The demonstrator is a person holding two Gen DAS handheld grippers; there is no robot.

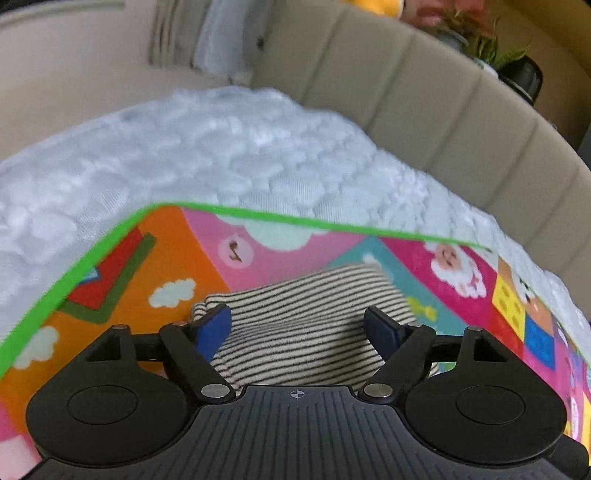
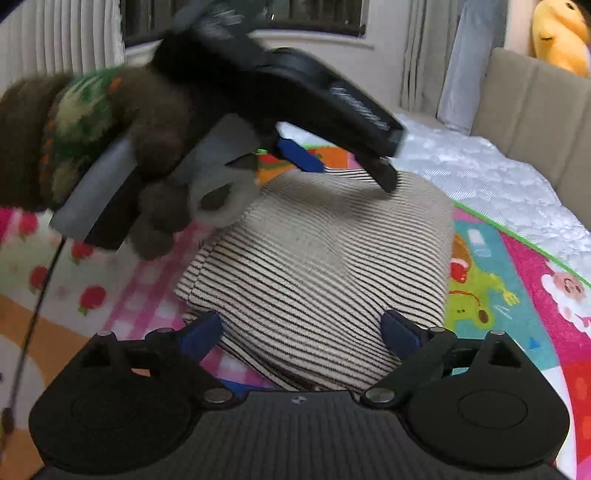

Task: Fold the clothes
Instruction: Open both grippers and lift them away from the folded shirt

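A folded cream garment with thin black stripes [image 1: 306, 332] lies on a colourful play mat [image 1: 155, 266]. In the left wrist view my left gripper [image 1: 297, 326] hovers open over its near part, one blue pad at each side edge and neither pressing the cloth. The right wrist view shows the same striped bundle [image 2: 314, 258] as a thick rectangular fold. My right gripper [image 2: 300, 332] stands open over its near edge, straddling it without gripping. At the far end of the bundle the left gripper [image 2: 354, 177] is held by a hand in a brown fuzzy glove [image 2: 159, 122].
The mat [image 2: 498, 295] lies on a pale blue quilted bed cover [image 1: 221, 147]. A beige padded headboard [image 1: 424, 92] rises behind, with potted plants [image 1: 480, 40] beyond it. A yellow plush toy [image 2: 561, 33], curtains and a window stand at the back. A thin cable [image 2: 33, 321] hangs at the left.
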